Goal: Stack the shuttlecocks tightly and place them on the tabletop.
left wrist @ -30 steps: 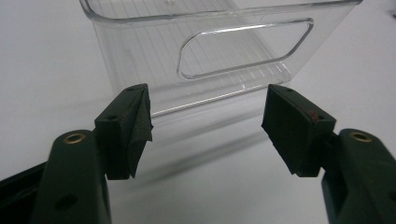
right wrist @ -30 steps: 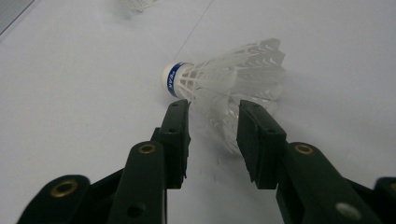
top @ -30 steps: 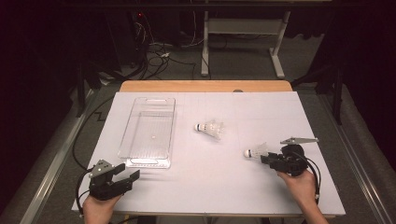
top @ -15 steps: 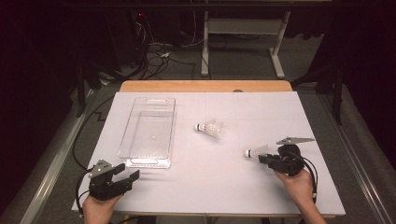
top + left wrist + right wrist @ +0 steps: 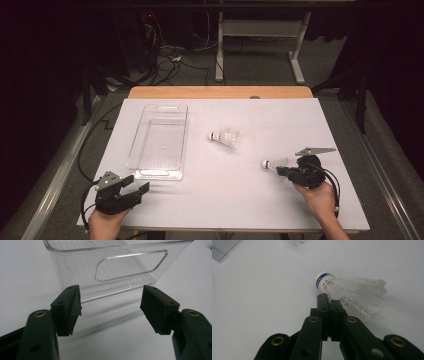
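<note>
Fingers of right gripper point(image 5: 328, 298) pinched on shuttlecock point(image 5: 352, 293) skirt edge, open table point(image 5: 225, 200) around.

A: The held shuttlecock point(image 5: 352, 293) has a white skirt, a white cork tip and a blue band with white lettering. The second shuttlecock point(image 5: 226, 138) looks white with a dark band.

B: The tray point(image 5: 159, 142) is clear with faint ribbing. The table cover point(image 5: 260, 200) is plain white; the grippers' black arms carry brass rivets.

High view overlooks the table point(image 5: 220, 200); gripper views sit close above it.
</note>
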Motion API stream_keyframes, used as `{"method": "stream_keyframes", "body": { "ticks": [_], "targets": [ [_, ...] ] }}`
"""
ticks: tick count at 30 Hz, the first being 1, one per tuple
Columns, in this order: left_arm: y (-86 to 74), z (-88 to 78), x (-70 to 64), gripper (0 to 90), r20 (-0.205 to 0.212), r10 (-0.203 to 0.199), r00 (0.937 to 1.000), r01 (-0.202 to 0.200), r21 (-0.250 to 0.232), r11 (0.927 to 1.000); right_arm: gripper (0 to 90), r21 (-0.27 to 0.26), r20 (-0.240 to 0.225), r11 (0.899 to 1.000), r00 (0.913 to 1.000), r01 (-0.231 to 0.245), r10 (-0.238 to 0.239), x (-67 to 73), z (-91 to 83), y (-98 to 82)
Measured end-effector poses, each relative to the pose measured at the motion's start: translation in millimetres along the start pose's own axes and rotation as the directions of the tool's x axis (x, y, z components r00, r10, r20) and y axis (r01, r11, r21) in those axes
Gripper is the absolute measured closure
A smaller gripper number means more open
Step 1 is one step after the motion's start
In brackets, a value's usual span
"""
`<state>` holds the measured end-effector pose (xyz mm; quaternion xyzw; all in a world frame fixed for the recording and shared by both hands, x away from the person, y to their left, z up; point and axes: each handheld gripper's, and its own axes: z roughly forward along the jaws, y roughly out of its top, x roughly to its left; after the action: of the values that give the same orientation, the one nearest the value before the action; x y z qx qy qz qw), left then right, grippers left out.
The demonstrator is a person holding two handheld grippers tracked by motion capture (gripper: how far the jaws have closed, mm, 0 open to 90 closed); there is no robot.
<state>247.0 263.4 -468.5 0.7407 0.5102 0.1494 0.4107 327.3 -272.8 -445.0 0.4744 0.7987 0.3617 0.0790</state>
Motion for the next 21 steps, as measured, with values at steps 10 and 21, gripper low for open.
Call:
{"method": "stream_keyframes", "body": {
  "ticks": [10, 21],
  "targets": [
    [0.0, 0.0, 0.0, 33.5, 0.002, 0.001, 1.0, -0.001, 0.0, 1.0, 90.0, -0.001, -0.014, 1.0, 0.9998, 0.018, -0.018, 2.2, -3.1, 3.7],
    [0.2, 0.3, 0.2, 33.5, 0.002, 0.004, 1.0, -0.004, 0.002, 1.0, 90.0, -0.023, -0.019, 1.0, 0.9997, 0.014, -0.014, 2.3, -7.5, 8.5]
  ]
}}
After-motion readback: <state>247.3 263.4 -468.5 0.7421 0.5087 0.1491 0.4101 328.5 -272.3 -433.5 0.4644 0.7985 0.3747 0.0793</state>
